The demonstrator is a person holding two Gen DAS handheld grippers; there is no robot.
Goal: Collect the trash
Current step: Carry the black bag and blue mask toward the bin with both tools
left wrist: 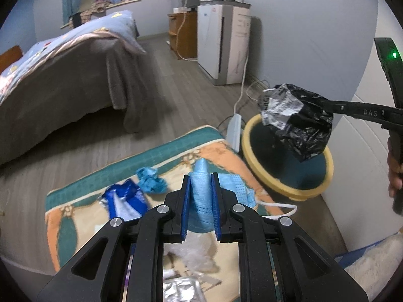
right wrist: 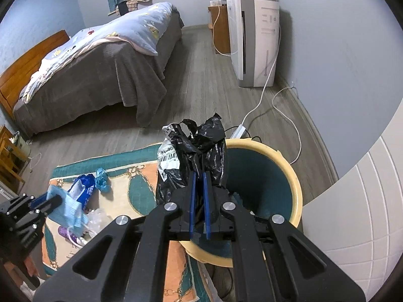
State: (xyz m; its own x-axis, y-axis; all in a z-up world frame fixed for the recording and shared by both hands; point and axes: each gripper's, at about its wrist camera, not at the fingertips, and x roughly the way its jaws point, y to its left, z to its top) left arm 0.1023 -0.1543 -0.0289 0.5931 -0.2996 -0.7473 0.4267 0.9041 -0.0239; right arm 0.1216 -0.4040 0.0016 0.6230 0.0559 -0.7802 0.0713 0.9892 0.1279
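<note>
My left gripper [left wrist: 200, 180] is shut on a light blue face mask [left wrist: 201, 193] and holds it above the patterned mat [left wrist: 75, 216]; it also shows in the right wrist view [right wrist: 68, 209]. My right gripper [right wrist: 199, 176] is shut on a crumpled black plastic bag with a white label [right wrist: 194, 151] and holds it over the rim of the yellow bin with a dark teal inside [right wrist: 289, 171]. In the left wrist view the bag [left wrist: 297, 120] hangs above the bin [left wrist: 325, 176].
On the mat lie a crumpled blue wrapper [left wrist: 151, 180], a blue and white packet [left wrist: 126, 201], clear plastic [right wrist: 98, 217] and foil [left wrist: 181, 289]. A power strip and white cables [right wrist: 287, 115] lie behind the bin. A bed [right wrist: 100, 75] and white air purifier [right wrist: 254, 42] stand beyond.
</note>
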